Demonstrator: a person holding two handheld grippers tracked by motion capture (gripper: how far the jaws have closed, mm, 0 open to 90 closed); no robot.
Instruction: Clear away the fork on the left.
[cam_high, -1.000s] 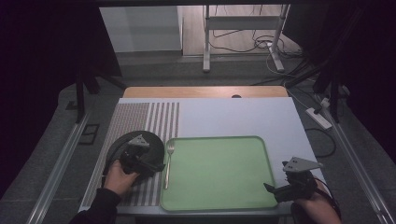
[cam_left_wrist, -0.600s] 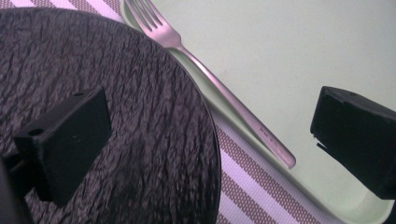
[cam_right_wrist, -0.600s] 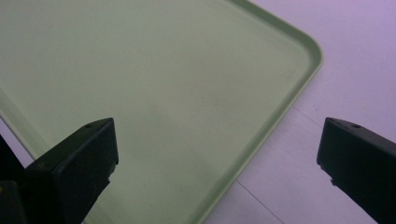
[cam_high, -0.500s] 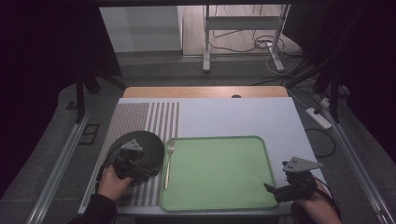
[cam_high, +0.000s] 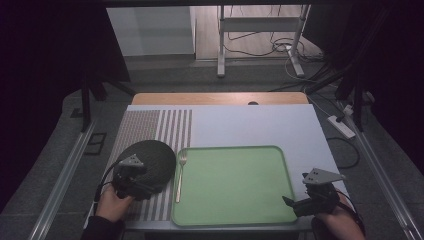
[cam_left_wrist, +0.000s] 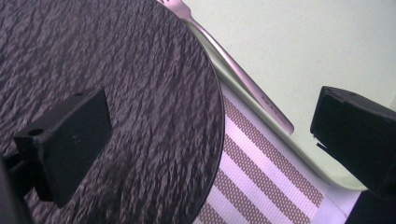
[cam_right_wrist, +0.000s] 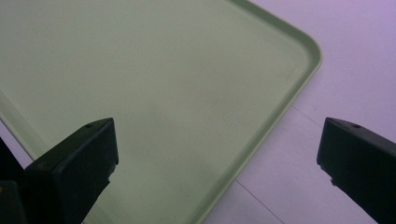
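Note:
A dark round textured plate (cam_high: 151, 156) lies on a striped mat (cam_high: 155, 125) at the left. A silver fork (cam_high: 180, 172) lies between the plate and a bare green tray (cam_high: 230, 185). My left gripper (cam_high: 149, 189) hovers at the plate's near edge and is open. In the left gripper view its (cam_left_wrist: 212, 135) jaws stand wide apart, one over the plate (cam_left_wrist: 116, 93), the other over the tray's rim (cam_left_wrist: 336, 175), with the fork (cam_left_wrist: 243, 77) beyond. My right gripper (cam_high: 294, 204) is open at the tray's near right corner (cam_right_wrist: 299, 70), holding nothing.
A white board (cam_high: 260, 125) covers the wooden table (cam_high: 215, 98). The table's front edge runs just under both hands. Metal rails flank the table left and right. Cables and a power strip (cam_high: 341, 126) lie on the floor beyond.
My left gripper has drawn back toward the near left, from over the plate's middle to its near edge. The plate, fork, tray and right gripper have stayed put.

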